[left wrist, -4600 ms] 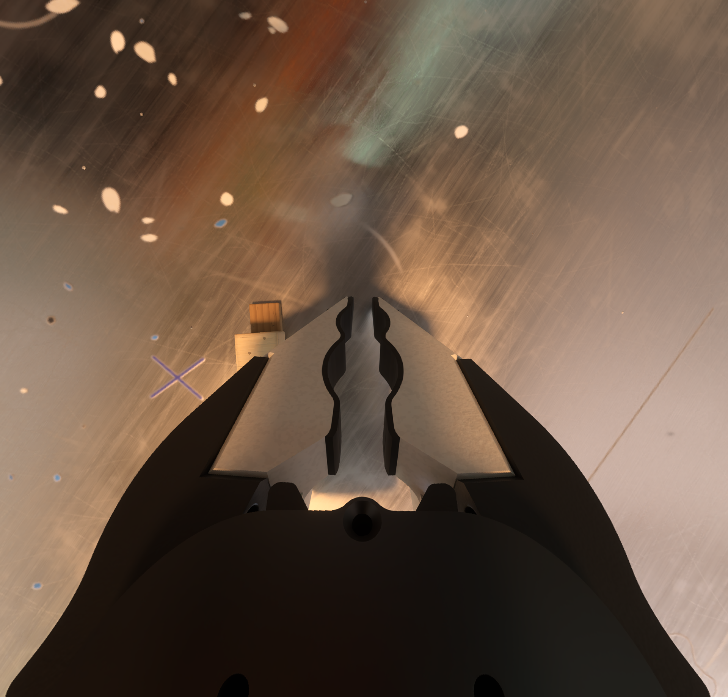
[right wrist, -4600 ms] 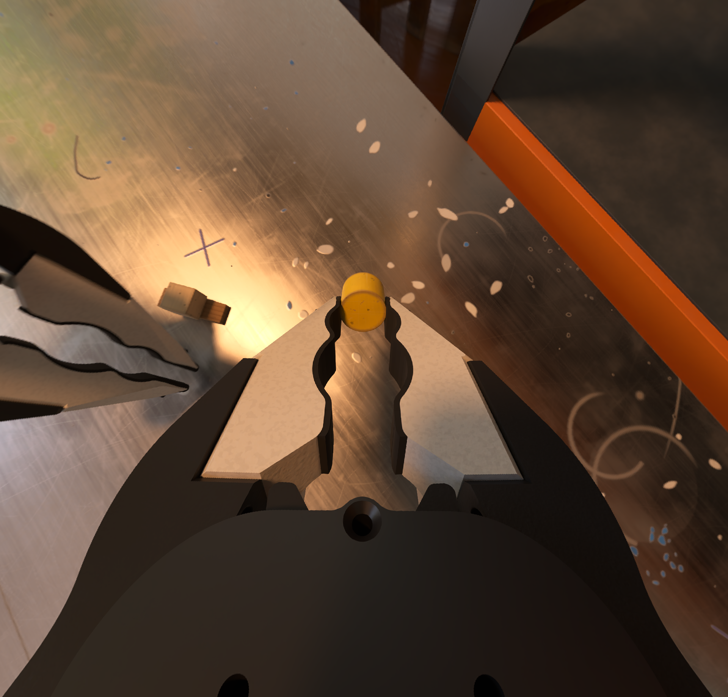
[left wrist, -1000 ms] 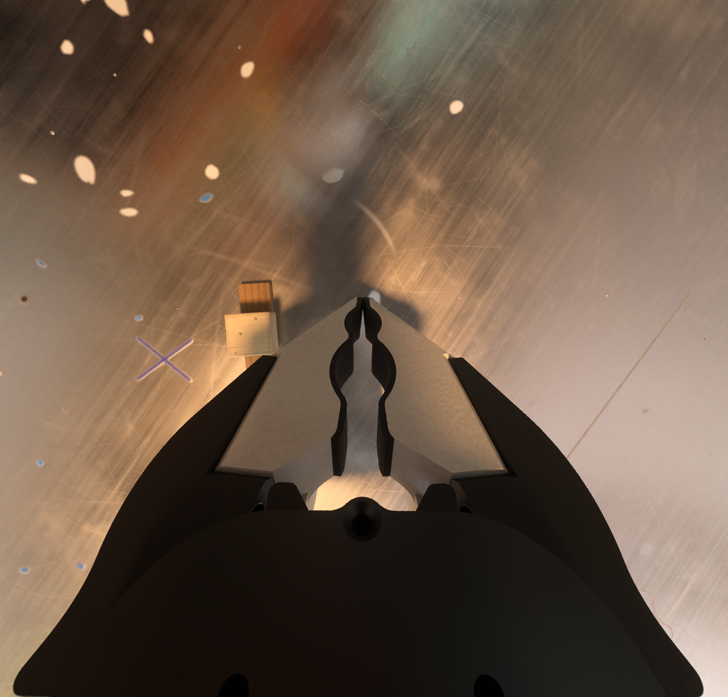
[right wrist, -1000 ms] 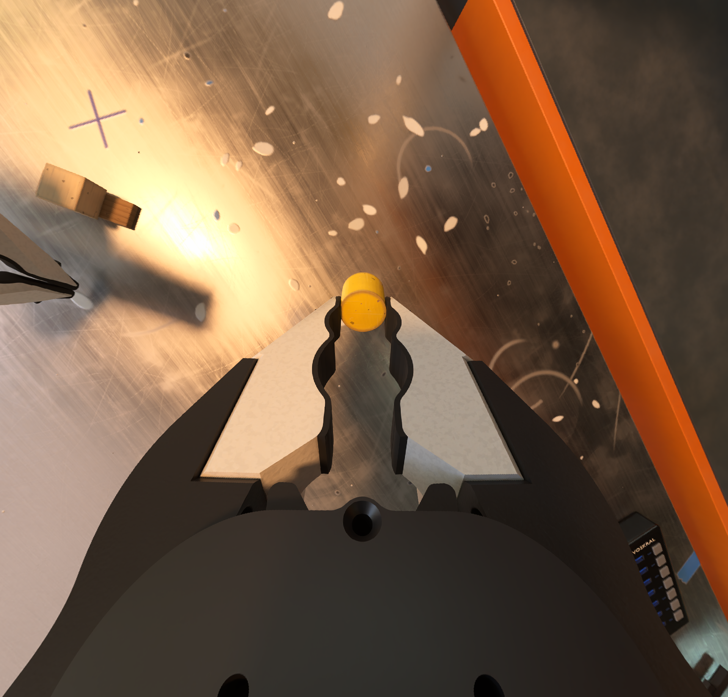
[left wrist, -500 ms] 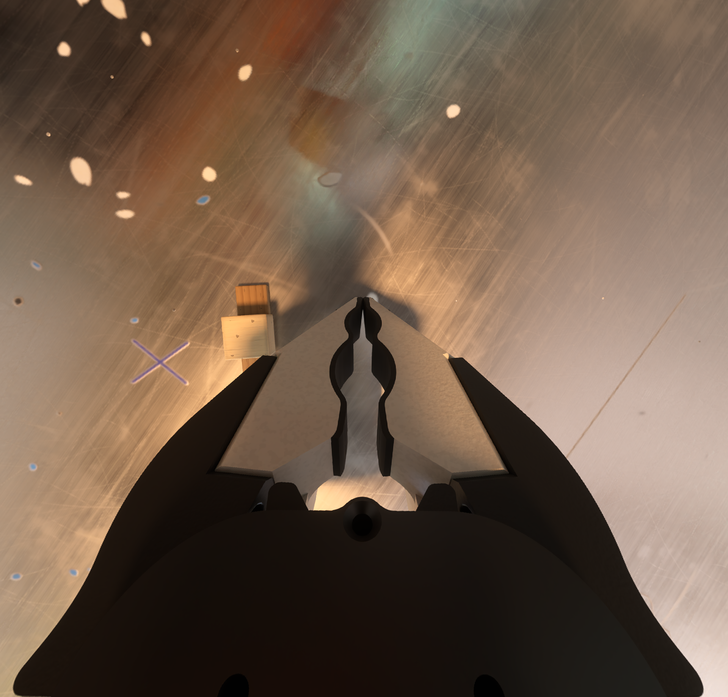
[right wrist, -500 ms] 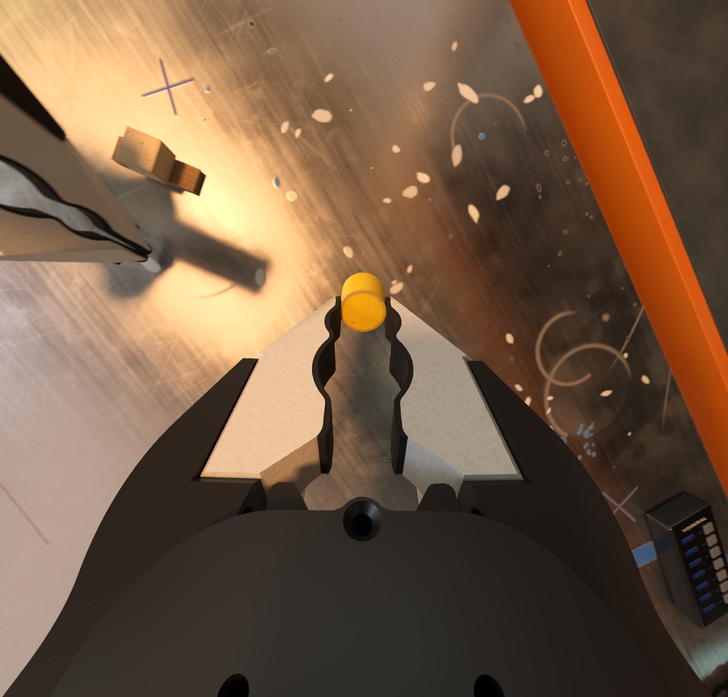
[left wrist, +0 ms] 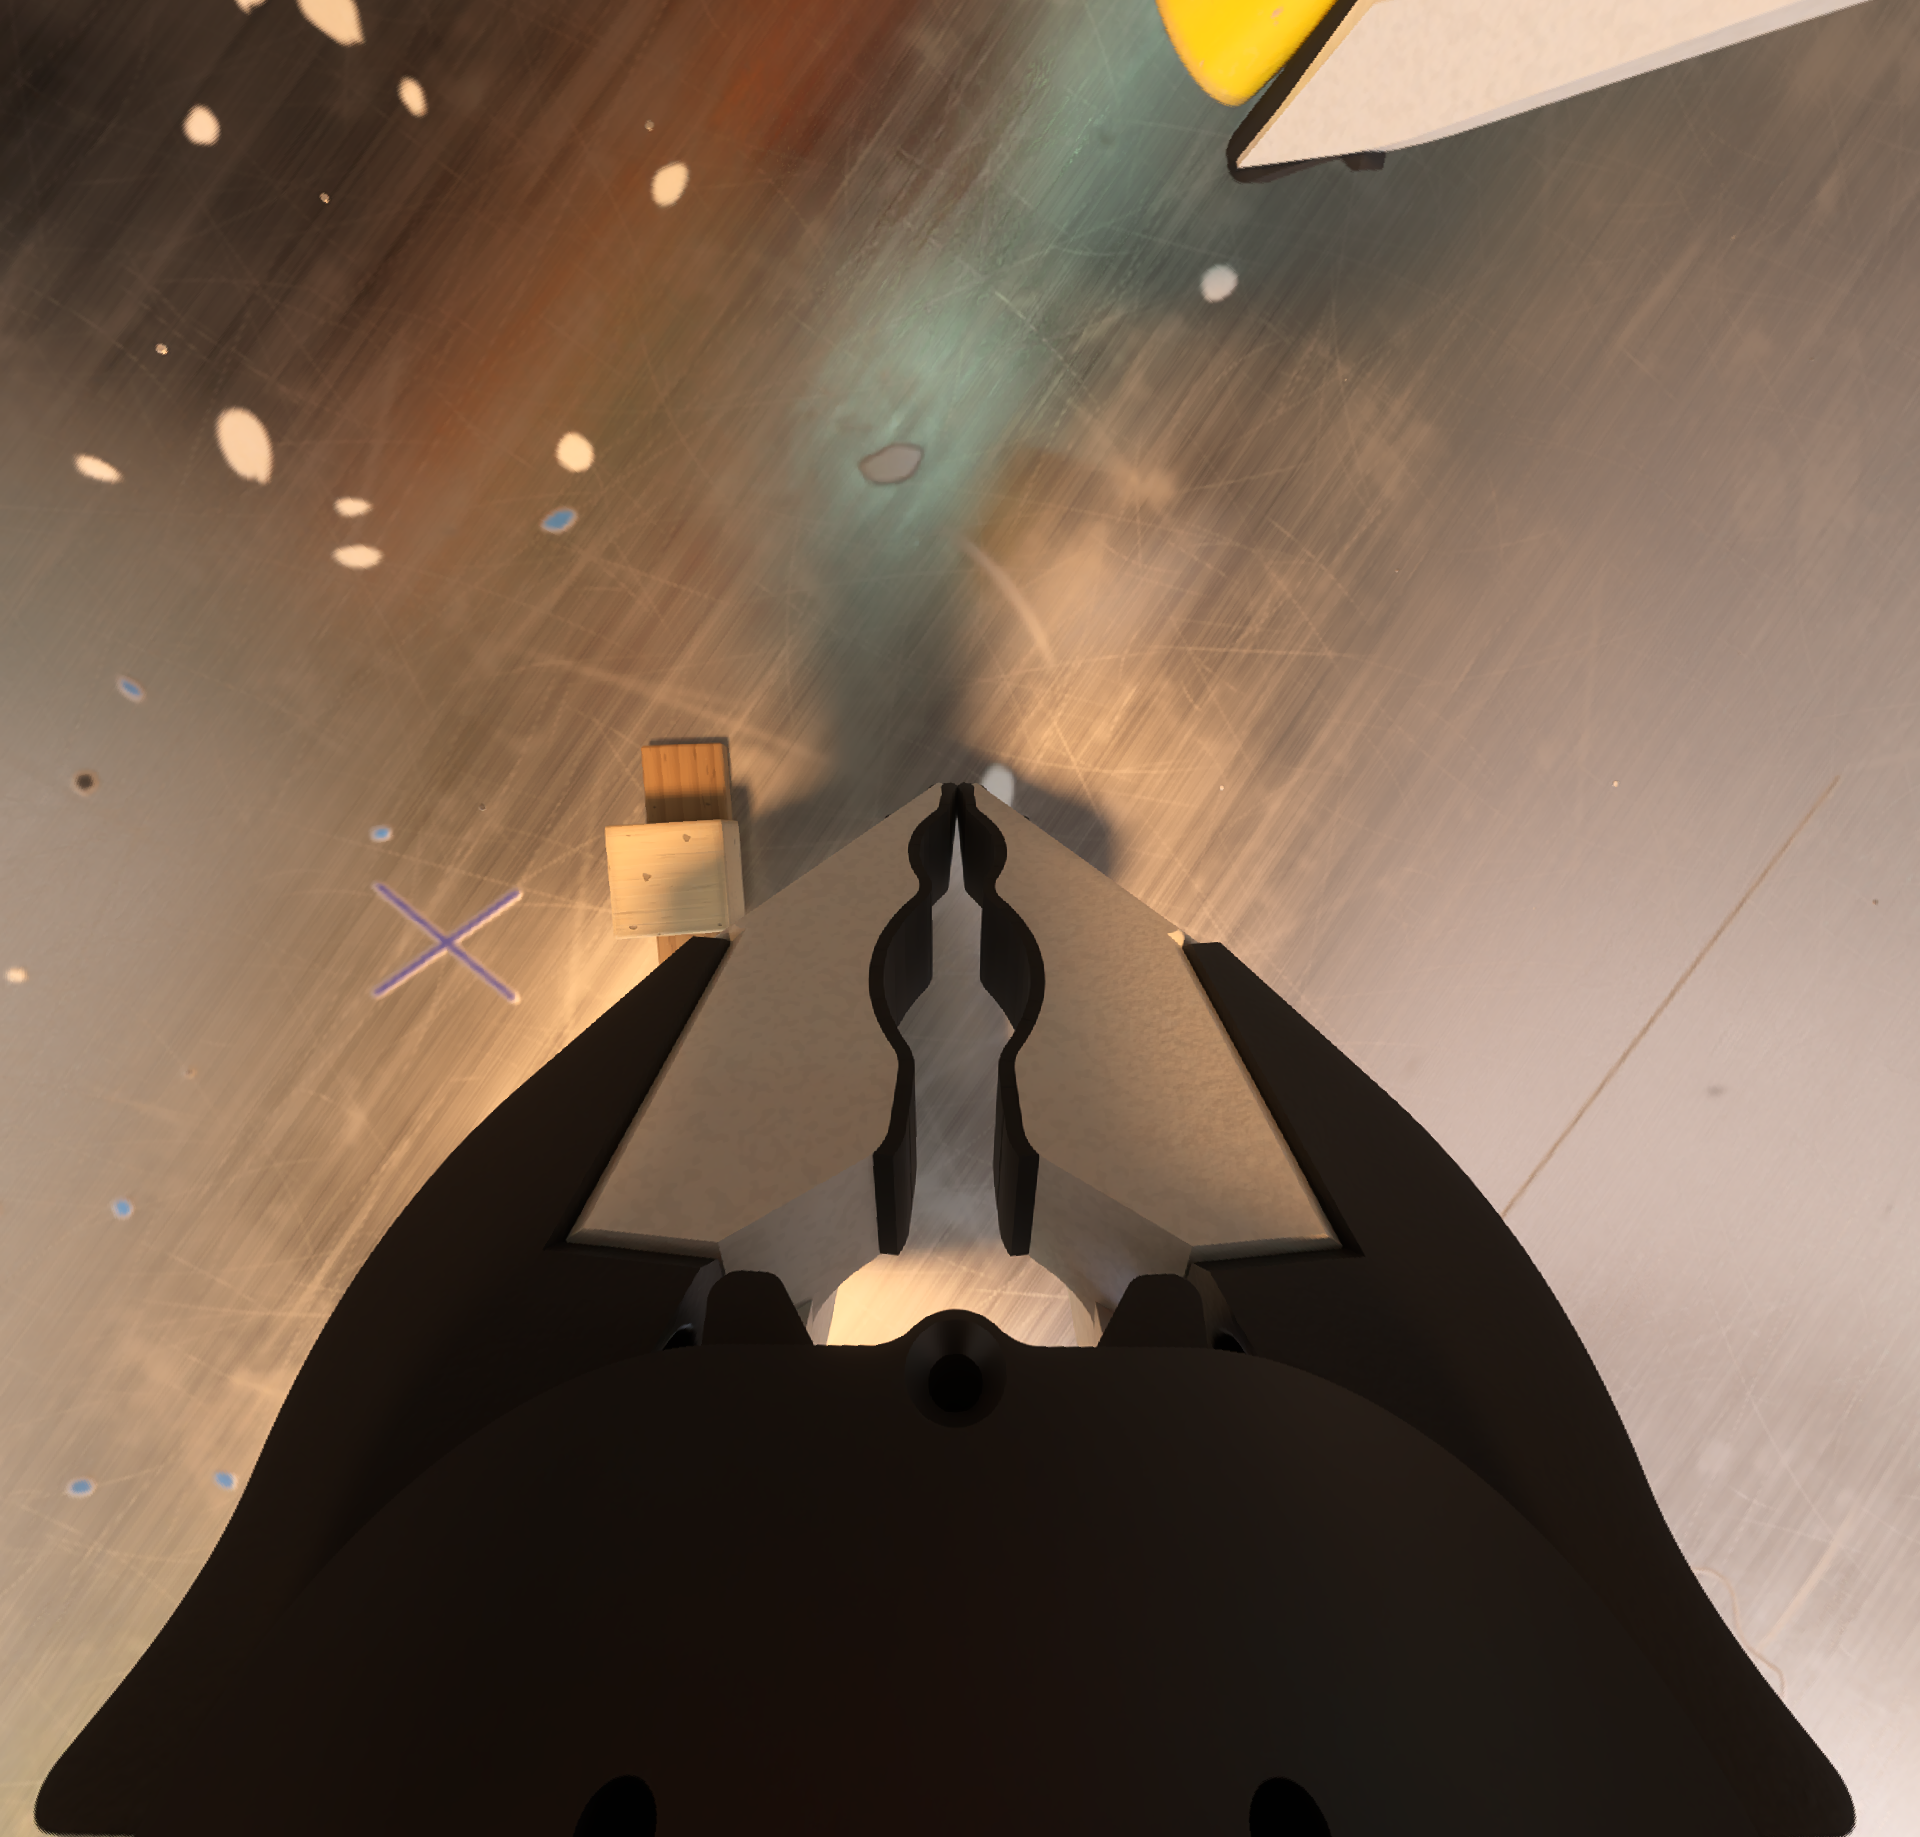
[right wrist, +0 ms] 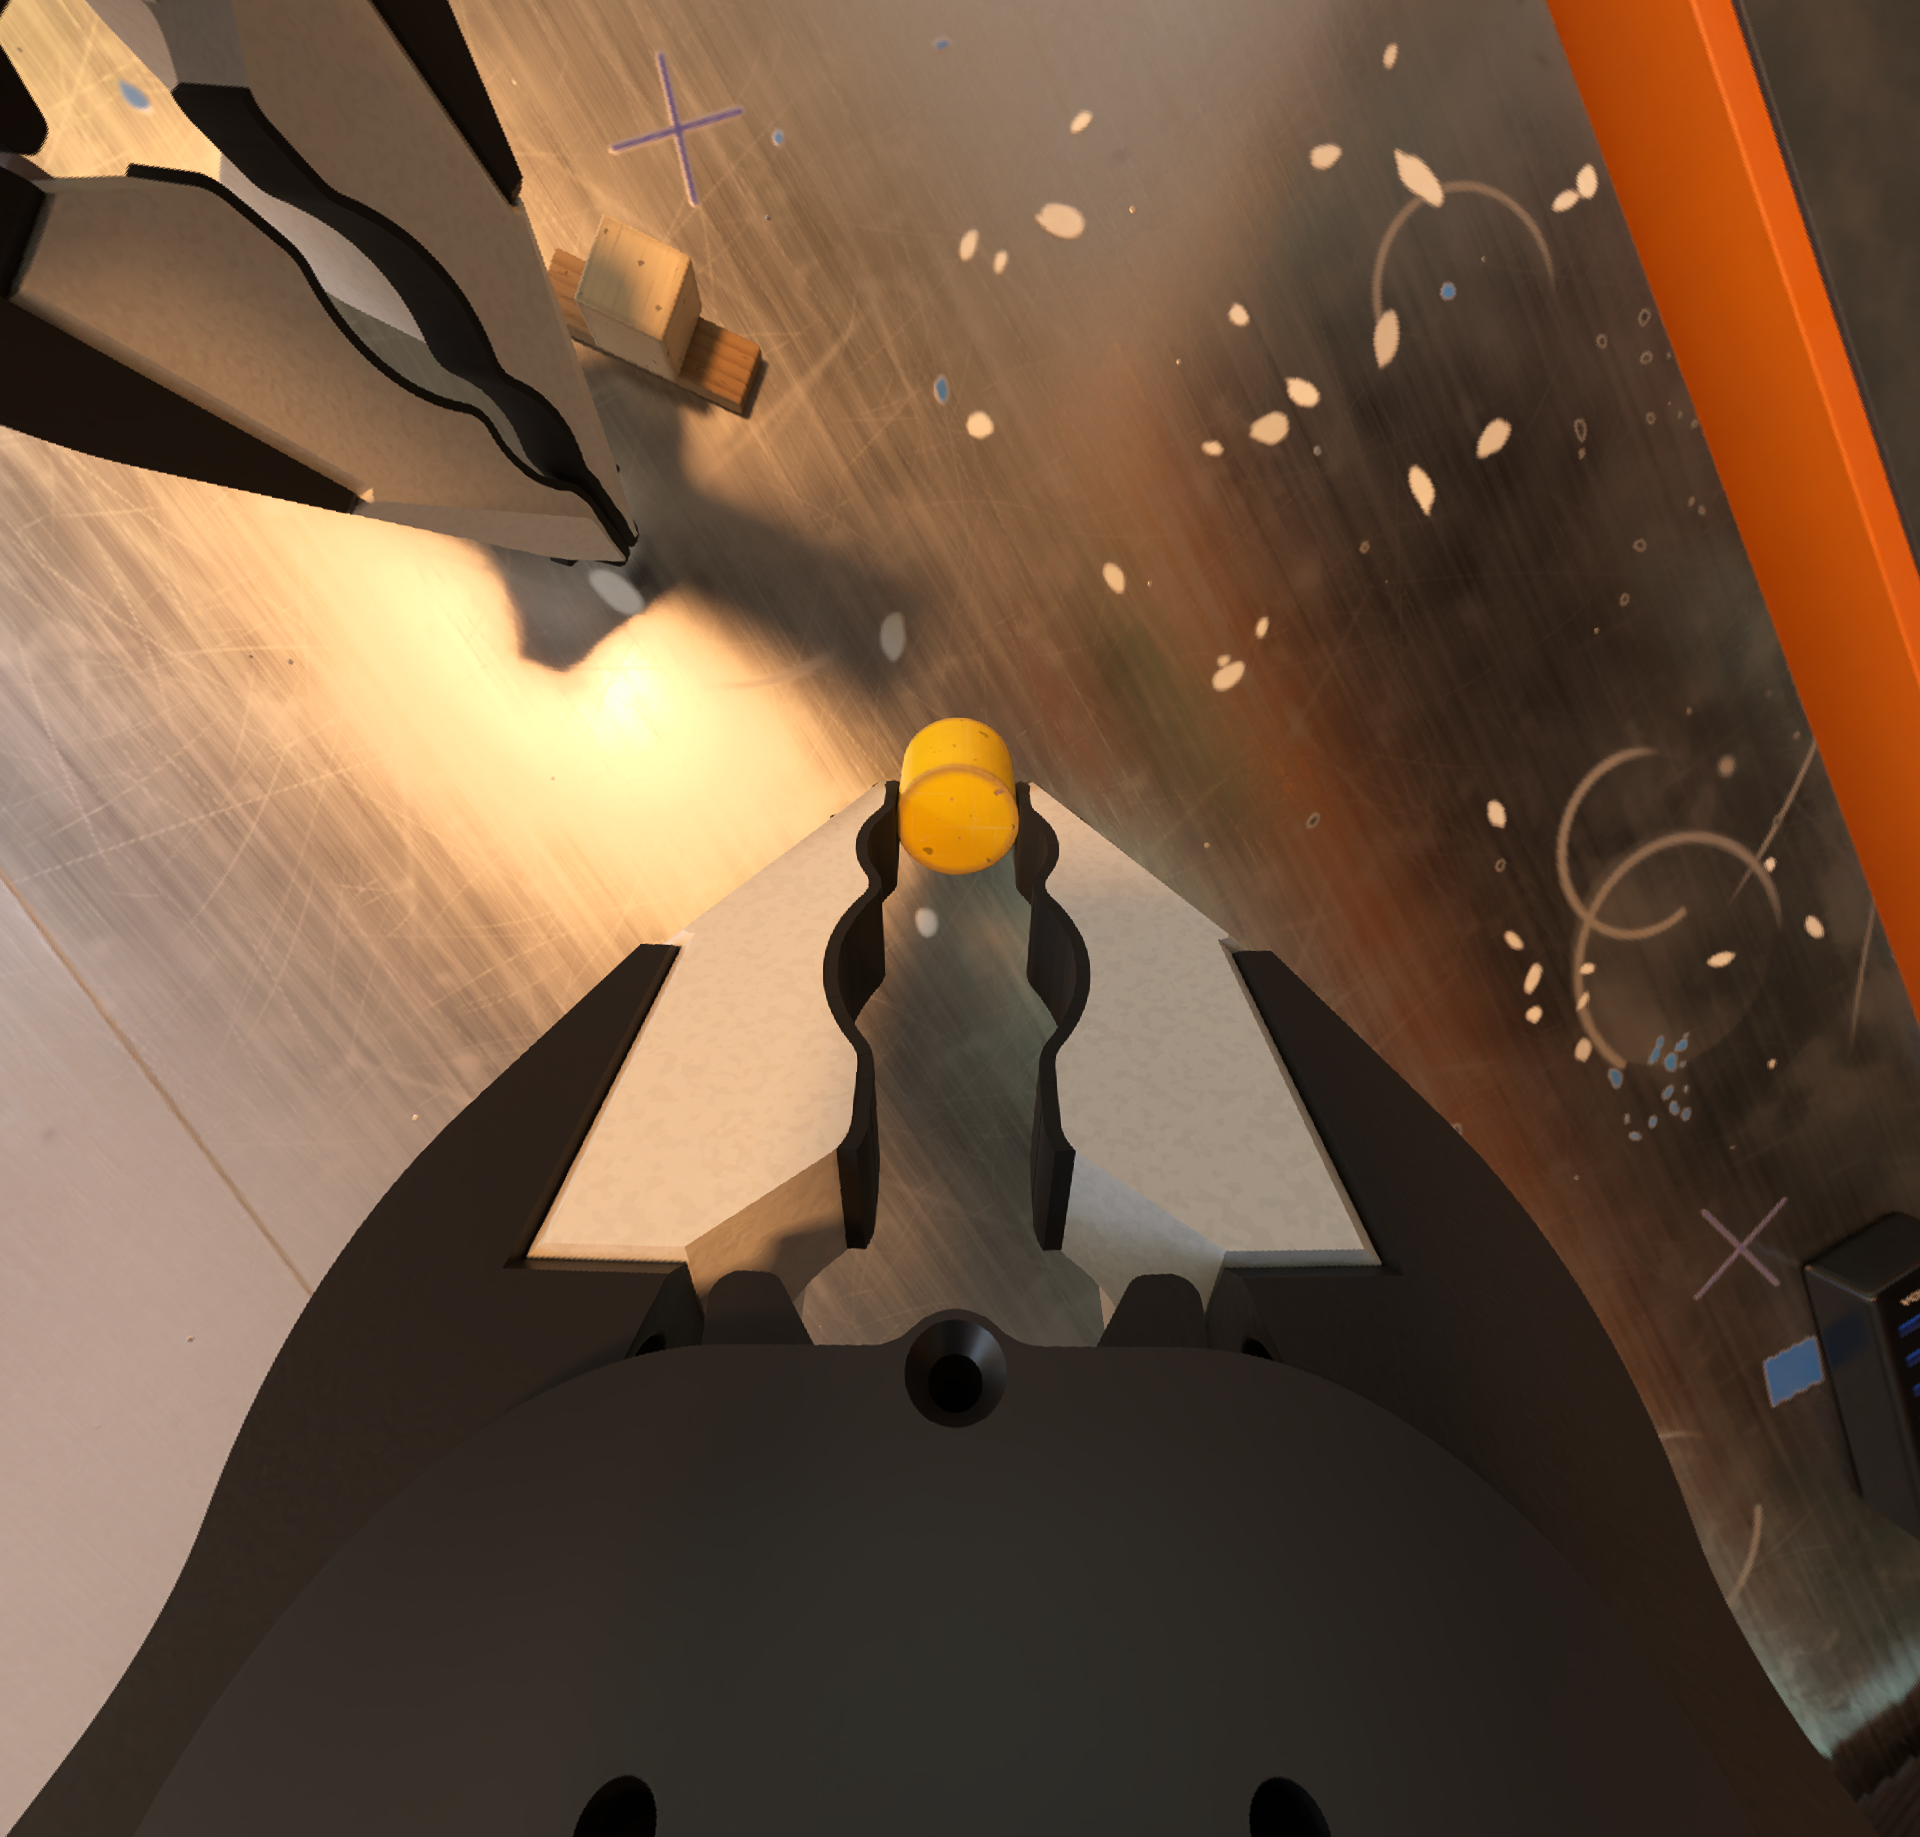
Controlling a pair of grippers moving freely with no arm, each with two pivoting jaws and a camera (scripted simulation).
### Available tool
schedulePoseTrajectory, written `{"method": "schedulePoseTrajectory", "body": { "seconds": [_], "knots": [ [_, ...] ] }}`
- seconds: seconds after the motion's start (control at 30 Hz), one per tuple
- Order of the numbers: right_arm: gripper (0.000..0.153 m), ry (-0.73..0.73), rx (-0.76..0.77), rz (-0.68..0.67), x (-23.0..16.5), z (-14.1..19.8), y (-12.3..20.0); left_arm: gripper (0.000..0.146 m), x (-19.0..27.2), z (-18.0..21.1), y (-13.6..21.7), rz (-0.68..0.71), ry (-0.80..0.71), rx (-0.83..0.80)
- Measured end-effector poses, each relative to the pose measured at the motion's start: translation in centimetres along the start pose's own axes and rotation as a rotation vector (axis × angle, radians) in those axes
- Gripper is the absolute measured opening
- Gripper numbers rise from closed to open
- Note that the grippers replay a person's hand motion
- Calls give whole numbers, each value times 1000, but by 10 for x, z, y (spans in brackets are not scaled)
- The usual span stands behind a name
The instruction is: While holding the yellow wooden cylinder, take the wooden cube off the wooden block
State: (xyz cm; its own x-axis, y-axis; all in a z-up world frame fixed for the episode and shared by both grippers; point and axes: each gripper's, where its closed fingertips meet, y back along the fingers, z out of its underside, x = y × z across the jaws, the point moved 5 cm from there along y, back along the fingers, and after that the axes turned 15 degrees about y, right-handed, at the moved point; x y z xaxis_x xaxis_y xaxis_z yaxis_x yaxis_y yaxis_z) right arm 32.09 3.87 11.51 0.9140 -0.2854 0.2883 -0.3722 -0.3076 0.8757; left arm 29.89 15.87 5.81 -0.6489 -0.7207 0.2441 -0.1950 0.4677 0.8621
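Left wrist view, at 10 o'clock from the tips: the wooden cube [left wrist: 673, 878] is sitting on the wooden block [left wrist: 687, 781], just beside the left gripper [left wrist: 956, 800].
Left jaws: they are pressing tip to tip, closed on nothing, and would need opening before any grasp.
Block axis: the darker slat is running along 12 to 6 o'clock under the pale cube, one end showing beyond it, the other hidden behind the finger.
Key relation: the cube is lying off the jaws' line, to 10 o'clock, so a sideways shift toward 9 o'clock looks necessary; this gripper is the nearer and the free one.
Surroundings: a purple cross mark [left wrist: 447, 944] is lying at 9 o'clock of the cube on the scratched metal worktop [left wrist: 1455, 748]; the yellow wooden cylinder [left wrist: 1236, 0] is hanging at 1 o'clock in the other gripper's jaws.

Right wrist view, dead ahead at 12 o'clock: the right gripper [right wrist: 956, 800] is clamping the cylinder between its jaws, clear of the worktop.
Cube and block: the stack is sitting at 11 o'clock, well apart from these tips, with the left gripper just beside it.
Obstacles: nothing is standing on the cube's open faces; an orange rail [right wrist: 1704, 229] is running along 1 to 3 o'clock, and a dark box [right wrist: 1870, 1372] is sitting at 4 o'clock.
Risk: I judge that nudging the slat could tip the cube.
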Motion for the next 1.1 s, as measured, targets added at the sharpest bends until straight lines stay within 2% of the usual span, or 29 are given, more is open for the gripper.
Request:
{"method": "schedulePoseTrajectory", "body": {
  "seconds": [0.57,0.8,1.1],
  "knots": [
    [21,-87,-38,25,11,48,18,0,1,1,1,-2,-2,-7],
    [21,-84,-24,40,15,48,16,0,2,1,0,-2,-6,-7],
    [21,-88,-9,44,38,44,6,0,5,1,-1,8,-12,-8]
  ]
}}
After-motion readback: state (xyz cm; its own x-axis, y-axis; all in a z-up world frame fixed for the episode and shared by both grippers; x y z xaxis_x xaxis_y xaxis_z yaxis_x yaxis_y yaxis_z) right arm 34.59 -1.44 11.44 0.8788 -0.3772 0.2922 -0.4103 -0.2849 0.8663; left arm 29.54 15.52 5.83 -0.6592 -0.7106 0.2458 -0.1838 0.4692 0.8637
